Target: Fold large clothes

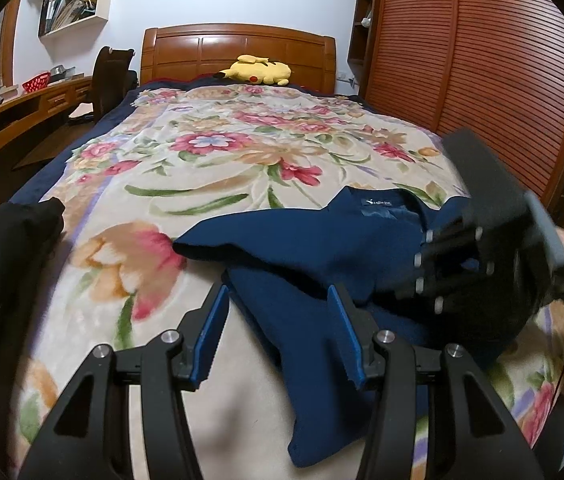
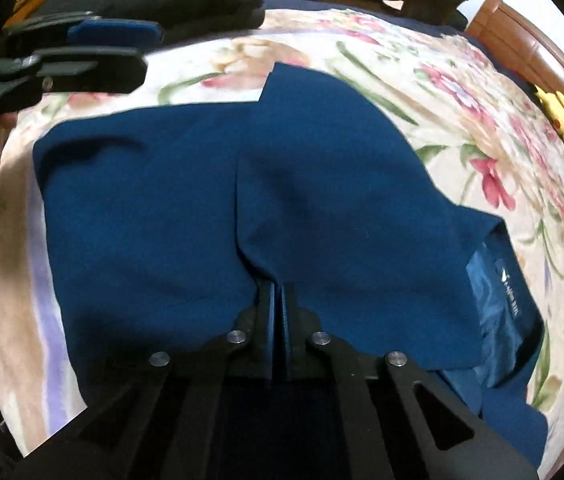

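A dark blue garment lies on the floral bedspread, collar and white label toward the headboard. My left gripper is open and empty, just above the garment's near left edge, with one blue pad over bedspread and one over cloth. My right gripper is shut on a fold of the blue garment and holds it over the garment's body. The right gripper also shows, blurred, in the left wrist view. The left gripper shows open in the right wrist view.
A black garment lies at the bed's left edge. A yellow plush toy rests by the wooden headboard. A slatted wardrobe stands right of the bed; a desk and chair stand left.
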`<act>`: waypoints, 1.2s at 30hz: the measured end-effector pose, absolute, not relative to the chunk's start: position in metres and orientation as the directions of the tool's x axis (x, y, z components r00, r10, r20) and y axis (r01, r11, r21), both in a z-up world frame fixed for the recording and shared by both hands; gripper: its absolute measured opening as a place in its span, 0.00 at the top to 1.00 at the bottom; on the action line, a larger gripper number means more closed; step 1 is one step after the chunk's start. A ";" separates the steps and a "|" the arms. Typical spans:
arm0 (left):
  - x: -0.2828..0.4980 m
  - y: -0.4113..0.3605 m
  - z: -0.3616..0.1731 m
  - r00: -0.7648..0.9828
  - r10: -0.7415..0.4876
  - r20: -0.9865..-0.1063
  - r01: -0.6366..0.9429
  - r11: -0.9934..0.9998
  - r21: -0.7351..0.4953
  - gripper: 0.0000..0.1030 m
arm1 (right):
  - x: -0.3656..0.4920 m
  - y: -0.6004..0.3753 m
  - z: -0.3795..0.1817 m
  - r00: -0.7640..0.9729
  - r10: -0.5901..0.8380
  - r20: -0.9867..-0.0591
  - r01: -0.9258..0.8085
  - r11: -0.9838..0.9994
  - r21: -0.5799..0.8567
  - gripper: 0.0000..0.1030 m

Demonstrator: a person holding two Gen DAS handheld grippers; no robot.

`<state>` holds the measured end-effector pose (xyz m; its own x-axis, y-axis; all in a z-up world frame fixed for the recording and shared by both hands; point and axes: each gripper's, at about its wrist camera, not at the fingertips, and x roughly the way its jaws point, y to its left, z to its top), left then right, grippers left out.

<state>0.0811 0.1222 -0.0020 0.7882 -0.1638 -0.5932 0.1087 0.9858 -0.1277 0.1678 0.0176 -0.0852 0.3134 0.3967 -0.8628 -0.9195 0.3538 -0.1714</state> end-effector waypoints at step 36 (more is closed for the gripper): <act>0.108 0.023 0.000 0.752 -0.302 -0.585 0.278 0.951 -0.134 0.51 | 0.190 -0.142 -0.065 0.531 0.160 -0.832 -0.678 0.669 -0.304 0.36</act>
<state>0.1076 0.0230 0.0003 0.7523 -0.3022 -0.5855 0.2777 0.9512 -0.1342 0.1902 -0.1417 -0.0653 0.5306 0.1597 -0.8324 -0.6780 0.6694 -0.3038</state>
